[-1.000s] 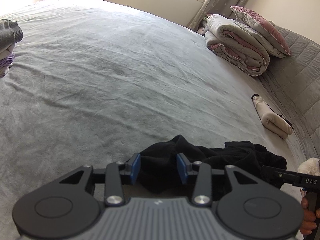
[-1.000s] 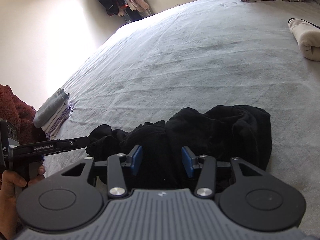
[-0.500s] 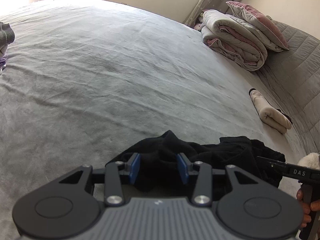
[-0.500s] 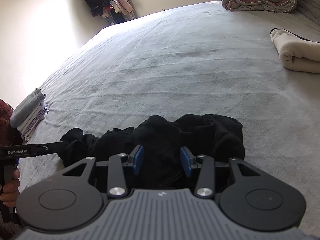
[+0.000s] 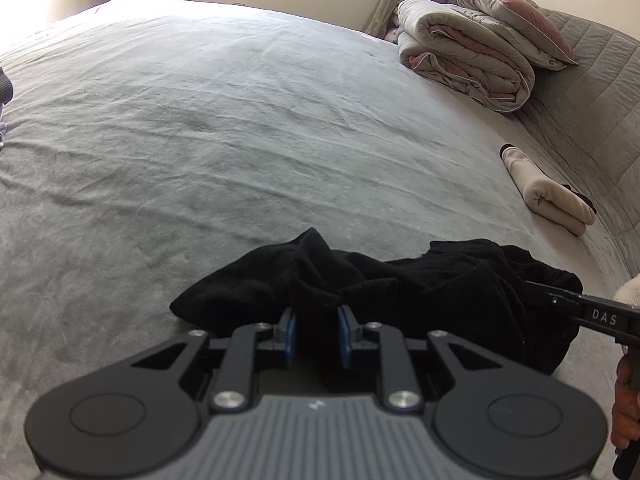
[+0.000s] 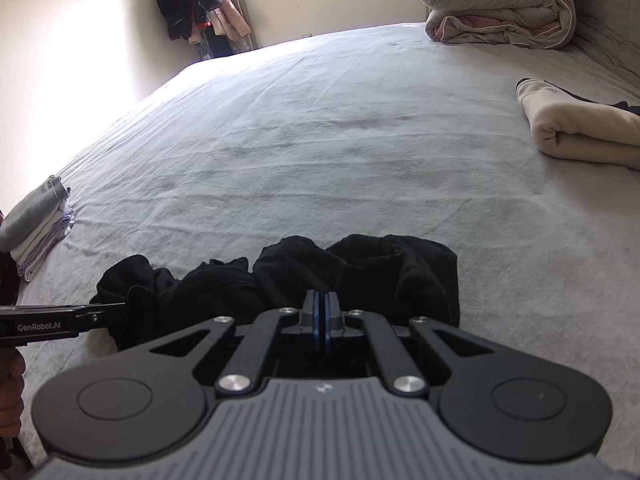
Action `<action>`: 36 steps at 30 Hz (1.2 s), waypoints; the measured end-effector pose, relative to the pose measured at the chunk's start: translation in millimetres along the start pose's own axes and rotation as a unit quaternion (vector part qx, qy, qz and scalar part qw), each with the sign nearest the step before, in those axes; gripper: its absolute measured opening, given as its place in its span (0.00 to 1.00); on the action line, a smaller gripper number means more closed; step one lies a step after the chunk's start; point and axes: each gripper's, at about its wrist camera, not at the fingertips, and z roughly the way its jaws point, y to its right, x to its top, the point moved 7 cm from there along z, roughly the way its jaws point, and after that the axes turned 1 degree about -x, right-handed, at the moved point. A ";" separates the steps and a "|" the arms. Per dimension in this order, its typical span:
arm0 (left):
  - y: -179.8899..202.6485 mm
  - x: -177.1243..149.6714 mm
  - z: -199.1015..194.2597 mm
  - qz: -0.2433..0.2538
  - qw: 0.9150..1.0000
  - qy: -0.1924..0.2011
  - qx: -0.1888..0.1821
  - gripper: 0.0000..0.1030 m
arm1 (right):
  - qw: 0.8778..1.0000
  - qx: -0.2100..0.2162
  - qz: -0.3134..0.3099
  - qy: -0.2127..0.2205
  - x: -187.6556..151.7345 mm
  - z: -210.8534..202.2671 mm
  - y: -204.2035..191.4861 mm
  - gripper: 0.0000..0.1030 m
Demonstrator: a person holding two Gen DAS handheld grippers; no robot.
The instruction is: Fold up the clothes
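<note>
Right claw (image 6: 321, 312) now pinched together at black garment (image 6: 360, 272), left claw (image 5: 316, 330) narrowed, still apart

A black garment (image 5: 420, 284) of soft, fleecy-looking cloth lies crumpled in a low heap near the front edge of the bed (image 5: 240, 128), on its grey cover. It is bunched into several rounded folds, stretched sideways more than deep, with 1 pointed fold sticking up toward its left end. No sleeves, collar or legs can be told apart in the dark mass.
</note>
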 end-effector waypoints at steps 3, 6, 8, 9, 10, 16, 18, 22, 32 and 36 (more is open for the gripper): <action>0.2 1.0 -3.4 0.002 1.000 0.002 0.002 0.15 | 1.000 -0.012 0.000 0.020 4.9 -16.2 7.1 0.02; -1.5 0.7 -6.9 -0.001 1.000 0.003 0.003 0.13 | 0.999 -0.028 0.007 0.037 8.5 -31.3 20.0 0.02; -2.9 0.6 -8.7 -0.003 1.000 0.003 0.003 0.12 | 0.998 -0.036 0.015 0.040 9.8 -39.2 29.6 0.02; -3.6 0.4 -9.3 -0.003 1.000 0.002 0.003 0.11 | 0.998 -0.040 0.020 0.040 10.2 -42.7 34.5 0.02; -4.3 0.2 -9.9 -0.003 1.000 0.002 0.003 0.11 | 0.998 -0.044 0.024 0.038 9.8 -45.6 39.2 0.02; -8.5 -0.8 -13.4 -0.004 1.000 -0.002 0.004 0.11 | 0.996 -0.070 0.046 0.019 3.6 -50.6 65.0 0.02; -9.9 -1.2 -14.6 -0.004 1.000 -0.004 0.004 0.11 | 0.996 -0.076 0.051 0.009 0.3 -50.0 72.3 0.02; -12.8 -1.9 -17.0 -0.004 1.000 -0.007 0.004 0.11 | 0.995 -0.085 0.051 -0.003 -5.9 -50.5 80.5 0.02; -24.4 7.3 -22.7 -0.032 0.999 0.003 -0.011 0.30 | 0.997 -0.058 0.049 0.003 -3.7 -55.7 77.8 0.16; -27.5 13.4 -19.5 -0.043 0.999 0.010 -0.009 0.37 | 0.998 -0.033 0.051 0.007 0.7 -52.3 68.3 0.40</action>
